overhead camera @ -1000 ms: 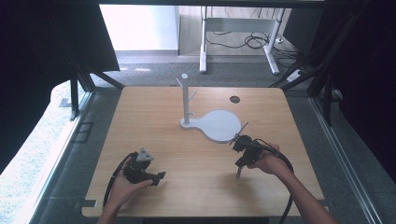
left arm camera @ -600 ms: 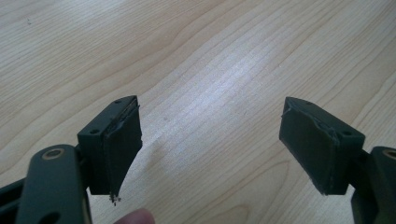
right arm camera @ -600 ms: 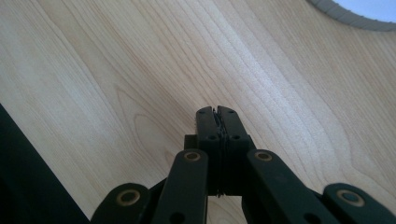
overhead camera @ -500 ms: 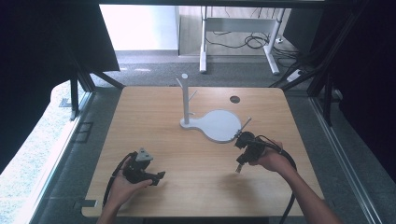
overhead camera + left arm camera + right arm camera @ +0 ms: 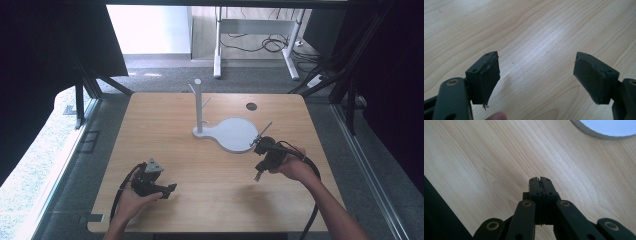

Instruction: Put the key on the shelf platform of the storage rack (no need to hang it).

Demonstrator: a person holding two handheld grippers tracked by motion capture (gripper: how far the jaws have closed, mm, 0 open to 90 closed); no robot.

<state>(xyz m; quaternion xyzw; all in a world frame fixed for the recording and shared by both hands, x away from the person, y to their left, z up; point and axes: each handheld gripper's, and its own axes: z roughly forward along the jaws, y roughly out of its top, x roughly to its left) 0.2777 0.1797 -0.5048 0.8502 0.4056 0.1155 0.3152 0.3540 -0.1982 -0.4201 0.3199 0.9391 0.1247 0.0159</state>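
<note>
Meanwhile right claw (pressed together, empty) hovers near white stand.

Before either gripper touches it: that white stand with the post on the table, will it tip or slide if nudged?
The white stand probably slides rather than tips when pushed low: its round base plate lies flat and wide on the smooth wooden table. A push high on the thin post could rock it, since the post rises at the narrow end of the base. It looks like rigid plastic, likely light.

Bare wood lies open across the table's left and near parts; the white stand with its round base blocks the centre-far stretch; right gripper just beside that base.
</note>
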